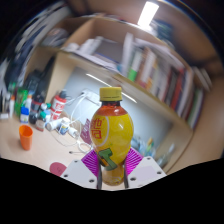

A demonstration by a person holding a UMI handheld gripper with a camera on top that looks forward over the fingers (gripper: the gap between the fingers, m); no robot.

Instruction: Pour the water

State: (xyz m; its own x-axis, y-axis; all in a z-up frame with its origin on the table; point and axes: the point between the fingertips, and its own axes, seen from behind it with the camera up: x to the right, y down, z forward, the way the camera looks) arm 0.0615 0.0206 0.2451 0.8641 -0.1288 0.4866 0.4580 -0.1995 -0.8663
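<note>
A clear bottle of yellow drink, with a yellow cap and a red and yellow label, stands upright between my fingers. My gripper is shut on the bottle, both purple pads pressing its lower body. The bottle is held above the table. An orange cup stands on the table far off to the left. A clear glass jar sits beyond the bottle, to its left.
Shelves with books run along the wall behind. Small bottles and items crowd the table's left side. A pink object lies near my left finger. A ceiling light shines above.
</note>
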